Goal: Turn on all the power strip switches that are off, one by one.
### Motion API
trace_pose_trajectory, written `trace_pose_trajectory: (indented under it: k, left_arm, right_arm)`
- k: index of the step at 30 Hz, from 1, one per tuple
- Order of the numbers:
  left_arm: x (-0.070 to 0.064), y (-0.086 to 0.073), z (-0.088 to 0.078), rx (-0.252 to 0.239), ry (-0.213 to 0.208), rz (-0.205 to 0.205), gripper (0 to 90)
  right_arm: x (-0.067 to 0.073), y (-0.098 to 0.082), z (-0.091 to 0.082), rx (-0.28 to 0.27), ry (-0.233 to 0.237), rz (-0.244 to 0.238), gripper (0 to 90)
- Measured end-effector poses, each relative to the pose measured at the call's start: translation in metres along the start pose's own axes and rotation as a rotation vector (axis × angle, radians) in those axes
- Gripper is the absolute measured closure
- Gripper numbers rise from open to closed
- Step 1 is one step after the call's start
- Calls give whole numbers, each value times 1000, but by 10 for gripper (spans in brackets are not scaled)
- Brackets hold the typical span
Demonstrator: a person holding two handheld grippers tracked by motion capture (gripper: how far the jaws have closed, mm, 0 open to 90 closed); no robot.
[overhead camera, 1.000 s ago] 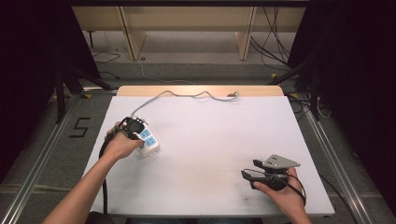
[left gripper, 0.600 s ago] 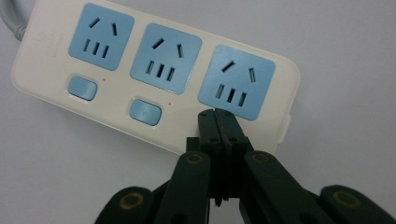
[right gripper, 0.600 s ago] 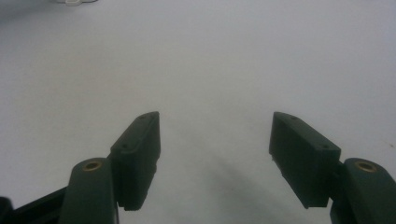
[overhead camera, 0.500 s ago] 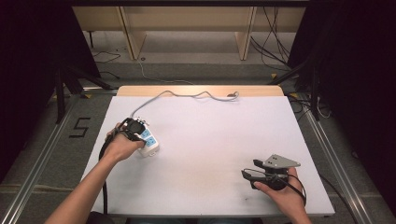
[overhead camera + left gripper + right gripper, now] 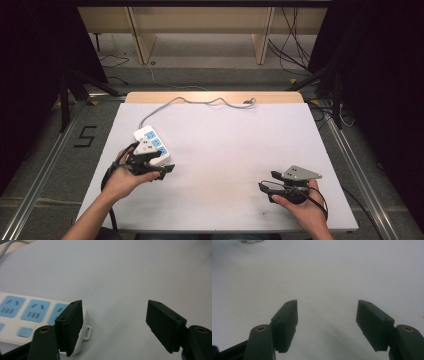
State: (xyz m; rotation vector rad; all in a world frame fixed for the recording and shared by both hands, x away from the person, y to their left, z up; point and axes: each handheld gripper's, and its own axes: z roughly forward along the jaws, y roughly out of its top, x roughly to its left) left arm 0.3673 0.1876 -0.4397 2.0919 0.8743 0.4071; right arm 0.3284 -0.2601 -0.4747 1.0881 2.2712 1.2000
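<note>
A white-topped bench (image 5: 225, 150) is carrying a white plastic power strip with blue sockets (image 5: 151, 143) near its left edge. The left hand-held gripper (image 5: 161, 170) is resting beside the strip's near end, jaws spread and empty. The right hand-held gripper (image 5: 267, 181) is lying well apart at the front right, likewise agape.

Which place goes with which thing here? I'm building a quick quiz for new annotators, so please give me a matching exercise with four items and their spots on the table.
Things:
1. power strip
2. grey cable
3. left gripper
4. right gripper

Places:
A. near right part of the table, jaws open over bare white surface
B. along the far edge of the table
C. left part of the table, blue sockets facing up
D. just nearer than the strip, jaws open

Pairs: 1-C, 2-B, 3-D, 4-A
</note>
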Motion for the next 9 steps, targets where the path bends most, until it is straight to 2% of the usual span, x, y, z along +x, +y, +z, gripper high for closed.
trace_pose_trajectory:
  k: [5,7,9]
  left_arm:
    - [-16,-21,-2,6,17,66,223]
    - [-18,-23,-1,1,4,66,213]
    - [-20,-22,0,-4,9,75,206]
  right_arm:
    - [1,0,2,7,5,0,348]
    - [2,1,2,7,5,1,346]
    - [2,0,2,7,6,1,346]
